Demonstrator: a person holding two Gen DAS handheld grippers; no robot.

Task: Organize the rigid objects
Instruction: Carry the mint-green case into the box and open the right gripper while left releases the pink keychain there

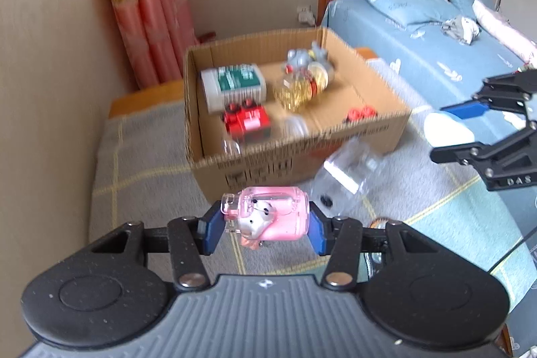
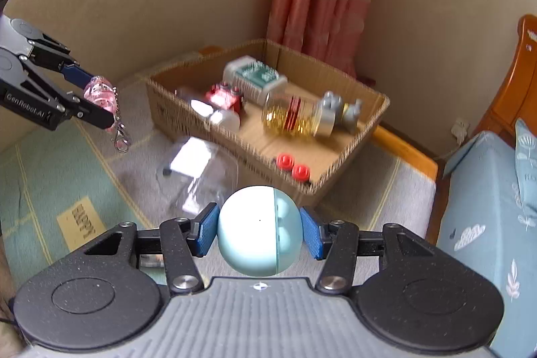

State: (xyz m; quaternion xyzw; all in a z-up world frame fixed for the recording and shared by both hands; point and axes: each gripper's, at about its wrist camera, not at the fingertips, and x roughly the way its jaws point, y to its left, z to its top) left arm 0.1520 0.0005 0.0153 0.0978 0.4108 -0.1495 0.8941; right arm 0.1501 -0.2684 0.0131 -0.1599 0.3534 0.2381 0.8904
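My left gripper (image 1: 265,223) is shut on a pink transparent keychain case (image 1: 268,217) with a small white figure inside, held above the mat in front of the cardboard box (image 1: 302,153). It also shows in the right wrist view (image 2: 100,96), its metal clasp (image 2: 121,140) hanging down. My right gripper (image 2: 260,230) is shut on a white and pale blue ball (image 2: 260,230), also short of the box (image 2: 335,170). The ball also shows in the left wrist view (image 1: 448,130).
The box holds a green-labelled white bottle (image 1: 233,86), a jar of gold beads (image 1: 302,86), a red toy (image 1: 246,121), a grey figure (image 1: 307,56) and red caps (image 2: 292,166). A clear plastic container (image 2: 198,170) lies on the mat beside the box. A bed (image 1: 436,56) stands at the right.
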